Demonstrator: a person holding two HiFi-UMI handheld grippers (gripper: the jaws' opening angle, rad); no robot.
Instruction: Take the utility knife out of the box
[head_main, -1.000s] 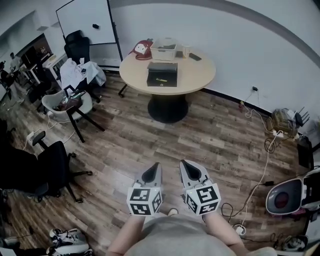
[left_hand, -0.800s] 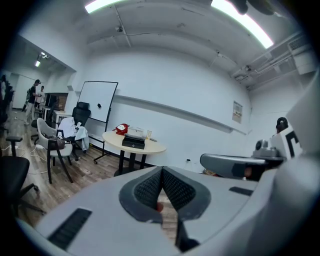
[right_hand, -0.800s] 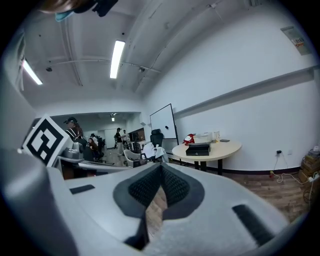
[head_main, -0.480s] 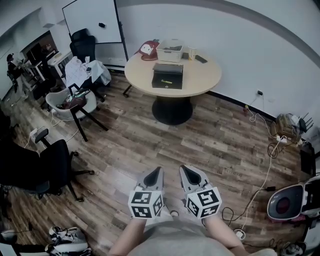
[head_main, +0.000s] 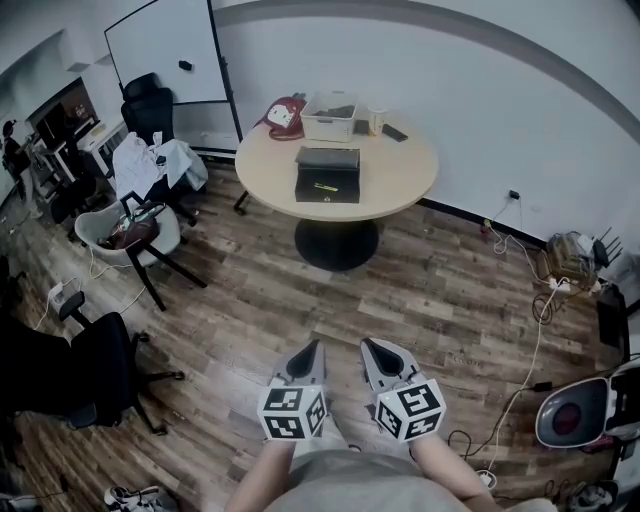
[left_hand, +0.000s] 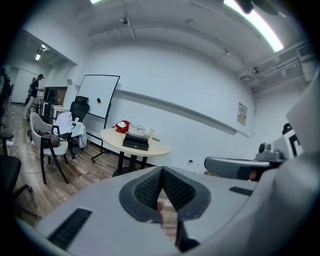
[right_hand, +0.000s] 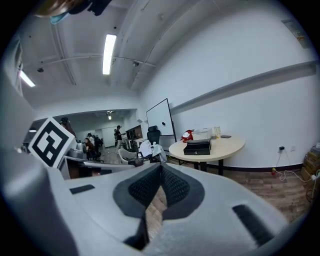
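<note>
Both grippers were shut and empty: your left gripper (head_main: 309, 346) and your right gripper (head_main: 371, 344) each had its ridged pads pressed together at the tips, with only wooden floor (head_main: 430, 290) showing past them. That made sense, since nothing was within reach to grasp. You held them low in front of your body, side by side and just apart, forearms tucked in. The jaws pointed ahead and slightly downward toward the round table (head_main: 400, 175), which stood well apart from you across the floor. The black box (head_main: 327, 176) sat near the middle of that table, a little toward the edge nearest you. What was probably the utility knife (head_main: 325, 186) showed as a small yellow-green streak at the box's near side, too small to be sure. A clear bin (head_main: 330, 103), a red bag (head_main: 284, 113) and a cup (head_main: 376, 120) stood along the far edge, behind the box. The task had hardly begun: you would need to reach the table, then open one gripper over the box.
</note>
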